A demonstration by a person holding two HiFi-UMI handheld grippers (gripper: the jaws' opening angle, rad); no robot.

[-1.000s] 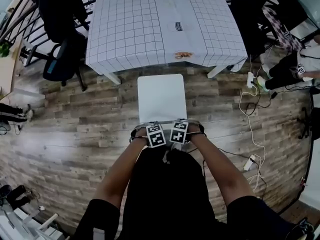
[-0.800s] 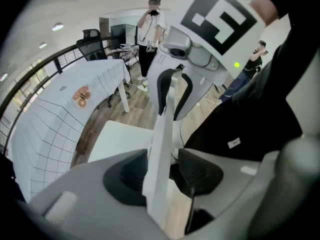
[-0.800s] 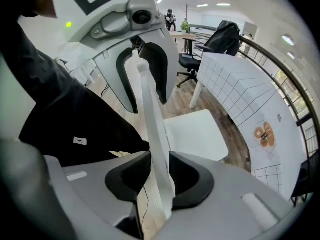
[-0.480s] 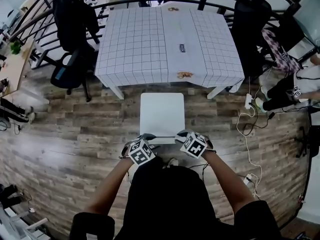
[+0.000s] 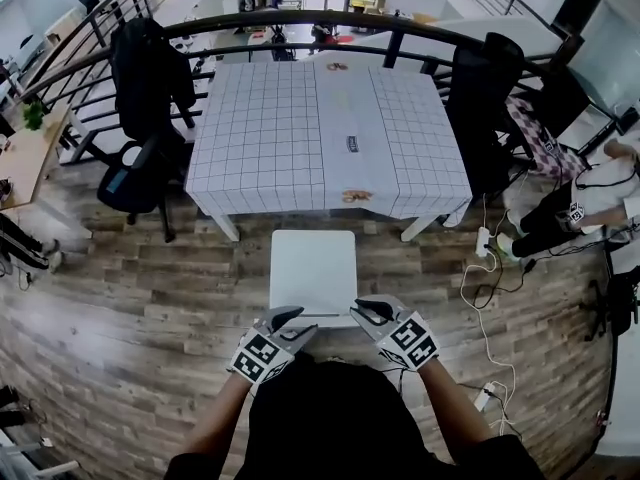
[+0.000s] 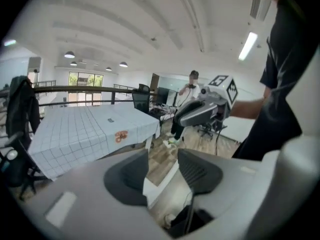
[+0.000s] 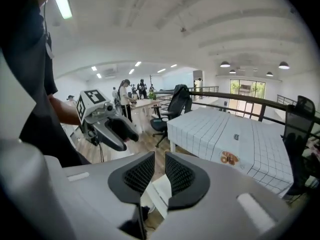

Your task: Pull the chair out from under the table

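The white chair stands on the wood floor just in front of the table, which wears a white checked cloth. My left gripper hovers over the seat's near left edge, open, with nothing between its pads. My right gripper hovers over the near right edge. Its jaws have just been closing and stand a narrow gap apart, empty. Only the chair far below shows through the gap. Neither gripper touches the chair.
Black office chairs stand at the table's left and right. A dark railing runs behind the table. A power strip and cables lie on the floor at the right, near a seated person.
Both grippers have lifted off the chair's near edge, tilted up from pointing down and moved apart. The chair has stayed where it was.
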